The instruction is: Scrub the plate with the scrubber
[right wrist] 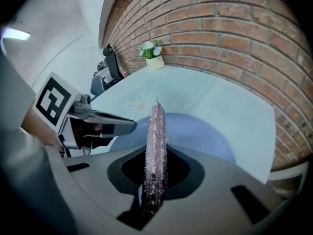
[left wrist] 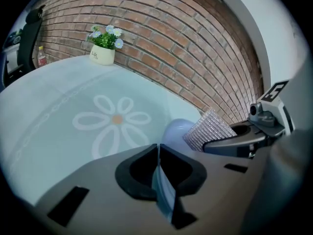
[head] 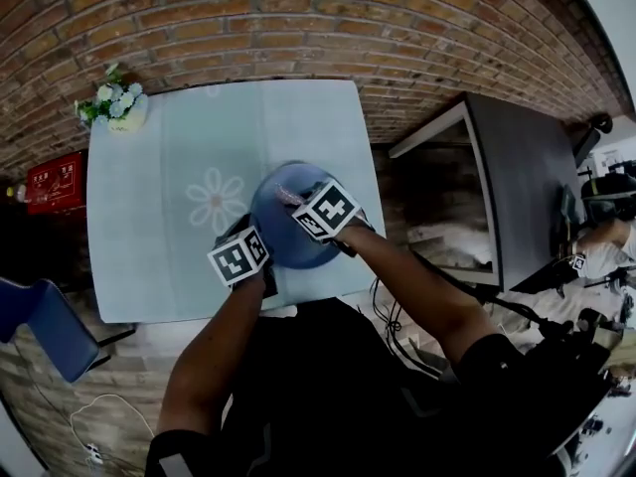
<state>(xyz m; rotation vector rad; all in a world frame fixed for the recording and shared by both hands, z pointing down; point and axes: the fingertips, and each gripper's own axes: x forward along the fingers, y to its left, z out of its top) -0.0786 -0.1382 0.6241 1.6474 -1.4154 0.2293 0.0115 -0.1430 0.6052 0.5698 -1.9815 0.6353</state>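
A blue plate [head: 280,229] lies tilted on the pale blue table [head: 149,217]. My left gripper [head: 262,254] is shut on its near left rim; in the left gripper view the thin blue rim [left wrist: 164,192] runs edge-on between the closed jaws, and the plate's bowl [left wrist: 175,130] shows beyond. My right gripper [head: 298,200] is shut on a sparkly pinkish scrubber [right wrist: 157,124], held edge-on over the plate [right wrist: 200,131]. The left gripper view shows the scrubber [left wrist: 209,128] as a silvery pad against the plate's far side. The left gripper [right wrist: 95,125] sits to the left in the right gripper view.
A small pot of flowers [head: 115,107] stands at the table's far left corner by the brick wall [head: 298,18]. A flower print [head: 217,202] marks the cloth left of the plate. A red box [head: 55,182] and a blue chair [head: 45,326] are at left, a dark cabinet [head: 522,187] at right.
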